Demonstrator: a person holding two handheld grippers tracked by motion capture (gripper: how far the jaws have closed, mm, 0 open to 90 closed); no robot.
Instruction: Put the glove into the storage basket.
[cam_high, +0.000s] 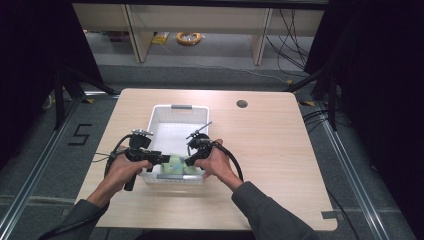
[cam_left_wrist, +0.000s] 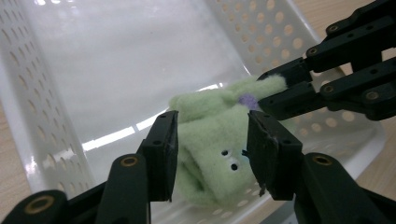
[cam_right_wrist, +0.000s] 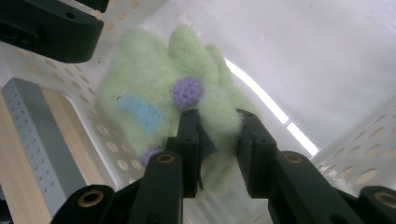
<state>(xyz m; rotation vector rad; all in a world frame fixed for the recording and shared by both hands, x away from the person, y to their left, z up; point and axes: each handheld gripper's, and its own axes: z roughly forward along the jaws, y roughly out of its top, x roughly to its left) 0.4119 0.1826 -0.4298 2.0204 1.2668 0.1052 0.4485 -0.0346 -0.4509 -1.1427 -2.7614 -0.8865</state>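
The soft toy lies inside the white basket, against the near wall, at about the 6 o'clock edge of the basket floor in the high view. Both claws meet over it there.

Right claw: jaws narrow and pressed into the fleece on both sides, so it holds the toy by a fold of its body. From this claw the toy stretches away toward 11 o'clock, its long axis running from the pinched end up to the rounded lobes.

Left claw: jaws half wide, standing either side of the toy with a gap showing at each pad; not gripping (the toy sits between them, touching neither firmly as far as can be judged). The toy lies dead ahead at 12 o'clock, and the right claw's fingers bite its far end at 2 o'clock.

Judgement: the right hand carries the toy alone, so the coming move turns on that one grip.

Materials: toy is pale green fuzzy fleece, limp and compressible, with a purple knitted dot, a light blue patch and small stitched eyes. Basket is glossy hard plastic with perforated walls, on a pale wood-grain table.
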